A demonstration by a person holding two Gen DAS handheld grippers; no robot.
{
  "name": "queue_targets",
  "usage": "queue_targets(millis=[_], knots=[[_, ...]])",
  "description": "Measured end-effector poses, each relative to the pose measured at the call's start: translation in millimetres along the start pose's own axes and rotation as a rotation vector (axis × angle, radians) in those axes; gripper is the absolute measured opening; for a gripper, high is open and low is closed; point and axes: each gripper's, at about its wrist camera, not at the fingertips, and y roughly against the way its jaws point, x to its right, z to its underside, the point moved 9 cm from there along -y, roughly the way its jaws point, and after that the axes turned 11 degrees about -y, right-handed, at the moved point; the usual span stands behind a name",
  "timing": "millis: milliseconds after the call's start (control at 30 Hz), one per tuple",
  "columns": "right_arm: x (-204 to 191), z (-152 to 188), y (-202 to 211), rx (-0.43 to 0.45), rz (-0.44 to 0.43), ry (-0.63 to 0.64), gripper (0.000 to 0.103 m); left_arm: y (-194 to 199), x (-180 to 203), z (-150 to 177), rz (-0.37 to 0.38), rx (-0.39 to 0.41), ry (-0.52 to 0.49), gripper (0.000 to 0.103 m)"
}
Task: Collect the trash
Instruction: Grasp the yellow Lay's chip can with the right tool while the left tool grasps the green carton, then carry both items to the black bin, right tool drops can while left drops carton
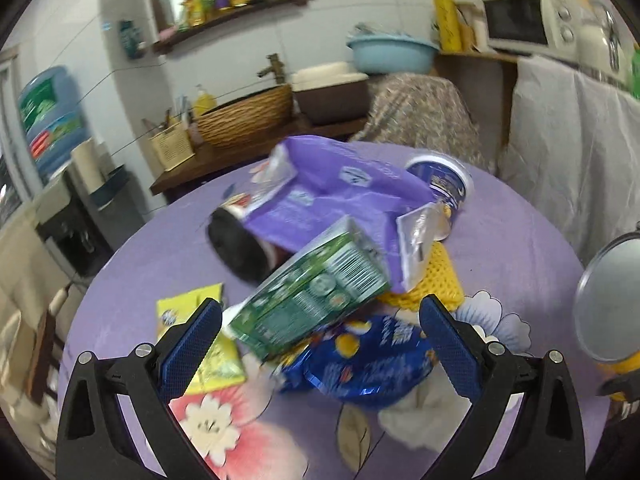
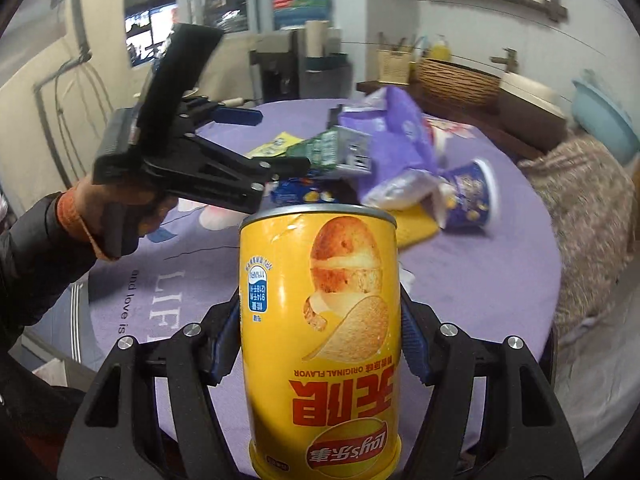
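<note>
The yellow chip can [image 2: 320,336] is being gripped upside down between the pads of the right gripper [image 2: 320,344], above the near edge of the purple table [image 2: 480,280]. The left gripper [image 1: 320,332] is being held wide over the trash pile at mid-table, nothing between its fingers. The green carton [image 1: 308,292] is being propped, tilted, on the blue wrapper [image 1: 368,364], under the purple bag [image 1: 336,196]. A careless descent is being risked: the carton could be nudged, and the blue cup [image 1: 444,184] sent rolling off the far side.
</note>
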Motion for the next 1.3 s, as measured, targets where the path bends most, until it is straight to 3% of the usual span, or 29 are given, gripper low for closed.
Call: queue_targets(millis=[67,300,633,800,1067,1300], knots=[[11,3,3,0.004,0.008,-0.031,0.066,-13,4,-4,-0.040,-0.037,-0.049,0.097],[43,21,6,0.006,0.018,-0.097,0.066,-42,0,0,-0.102,-0.122,-0.100,0.076],[63,30,10,0.038,0.013,-0.154,0.066,-41,-3,-12,-0.231,-0.099,-0.215,0.054],[73,33,11,0.052,0.011,-0.187,0.066,-29,-20,-18,-0.263,-0.070,-0.174,0.049],[88,34,15,0.086,0.008,-0.230,0.066,-4,-58,-13,-0.231,-0.028,0.036,0.049],[110,35,19,0.131,-0.017,-0.305,0.066,34,-75,-22,-0.294,0.049,0.083,0.049]])
